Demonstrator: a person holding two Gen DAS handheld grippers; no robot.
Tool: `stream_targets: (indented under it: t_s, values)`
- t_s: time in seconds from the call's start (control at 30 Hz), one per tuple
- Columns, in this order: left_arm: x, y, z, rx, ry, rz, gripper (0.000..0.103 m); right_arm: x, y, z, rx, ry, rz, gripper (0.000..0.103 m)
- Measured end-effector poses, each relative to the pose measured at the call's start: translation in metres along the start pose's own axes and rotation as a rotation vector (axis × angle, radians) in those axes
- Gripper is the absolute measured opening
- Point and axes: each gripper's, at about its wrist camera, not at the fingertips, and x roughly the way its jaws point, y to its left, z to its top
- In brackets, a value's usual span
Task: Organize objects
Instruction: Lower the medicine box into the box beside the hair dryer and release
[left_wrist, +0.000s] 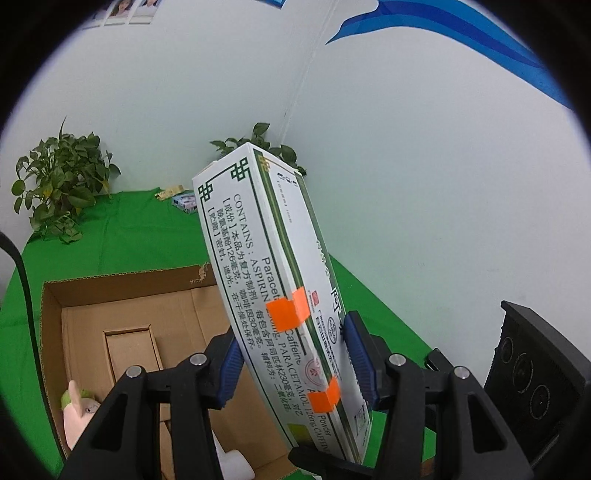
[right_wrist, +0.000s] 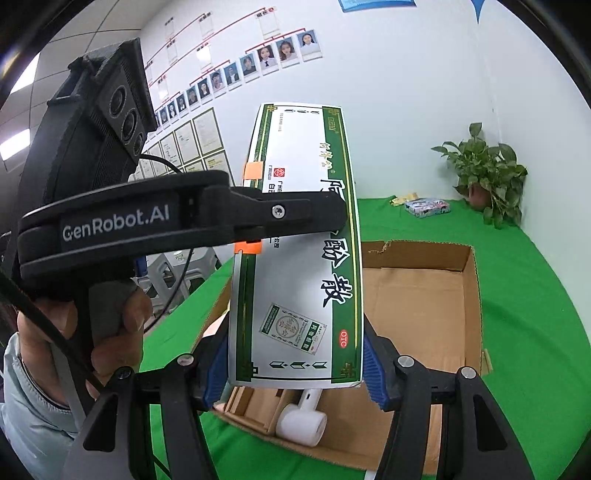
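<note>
Clamping medicine box (left_wrist: 280, 295) between both grippers' jaws, left gripper (left_wrist: 295, 362) and right gripper (right_wrist: 295, 365); likely handling light, stiff, crushable; gripping narrow edges.

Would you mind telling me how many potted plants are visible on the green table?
2: one potted plant stands at the table's far-left corner, and a second plant peeks out behind the medicine box at the back wall. More may be hidden.

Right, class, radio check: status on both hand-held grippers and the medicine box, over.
Left hand-held gripper shut on medicine box. Right hand-held gripper shut on it too. Box held tilted over open cardboard box. Nothing blocking.
</note>
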Motion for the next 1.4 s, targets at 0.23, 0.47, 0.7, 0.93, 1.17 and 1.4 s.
stream_targets:
  t_s: [0.23,0.47,0.7,0.93,1.17,1.4]
  values:
    - [0.056,0.024,-0.024,-0.033,0.127,-0.009,0.051,0.047,-0.039,-0.009,0.089,0.092,0.009,0.058]
    - [0.125,0.051,-0.085,-0.113,0.312,0.004,0.051,0.093,-0.069,-0.084,0.224,0.238,0.035,0.058]
    - [0.164,0.059,-0.118,-0.134,0.432,0.024,0.051,0.123,-0.092,-0.129,0.315,0.326,0.047,0.058]
    - [0.171,0.063,-0.125,-0.14,0.43,0.11,0.062,0.14,-0.089,-0.136,0.283,0.371,0.01,0.057]
    - [0.148,0.046,-0.125,-0.14,0.421,0.167,0.061,0.153,-0.08,-0.135,0.238,0.414,-0.061,0.058]
    - [0.118,0.068,-0.125,-0.162,0.359,0.209,0.061,0.167,-0.075,-0.132,0.226,0.458,-0.097,0.058]
